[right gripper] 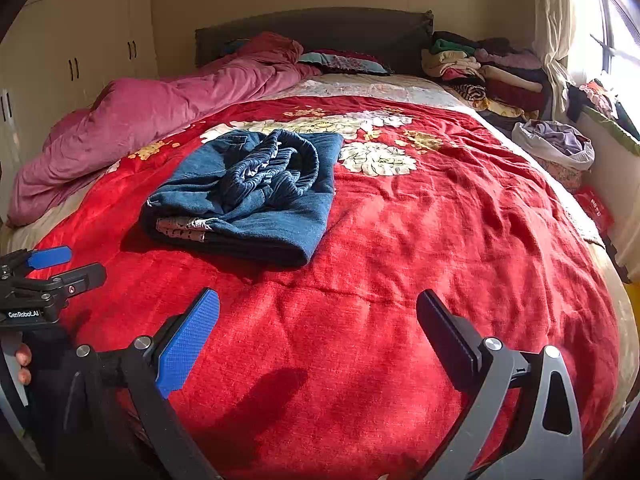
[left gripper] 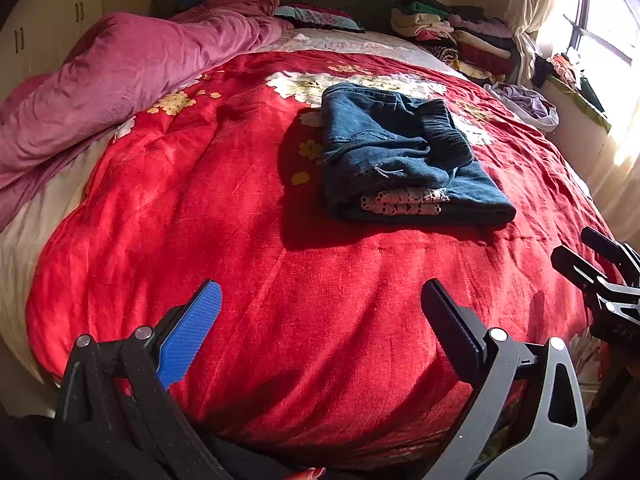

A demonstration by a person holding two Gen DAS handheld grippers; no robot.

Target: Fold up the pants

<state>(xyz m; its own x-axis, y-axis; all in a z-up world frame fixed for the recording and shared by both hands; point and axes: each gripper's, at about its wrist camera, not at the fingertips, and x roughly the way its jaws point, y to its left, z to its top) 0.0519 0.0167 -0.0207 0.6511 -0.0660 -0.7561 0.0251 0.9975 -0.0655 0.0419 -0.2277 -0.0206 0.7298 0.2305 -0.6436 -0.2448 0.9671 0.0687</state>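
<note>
Folded blue pants [left gripper: 400, 152] lie mid-bed on a red blanket [left gripper: 200, 220], ahead of both grippers. Left gripper [left gripper: 320, 312] and right gripper [right gripper: 316, 320] gape wide, empty; neither looks clearly nearer.

Home bedroom. Bed with red floral blanket [right gripper: 400, 220] ahead of both tongs, dark headboard [right gripper: 320, 36] at far end, crumpled pink duvet [right gripper: 160, 120] far left, built-in wardrobe [right gripper: 80, 40] behind it. Stacked clothes [right gripper: 480, 68] far right by curtained window [right gripper: 600, 40].
</note>
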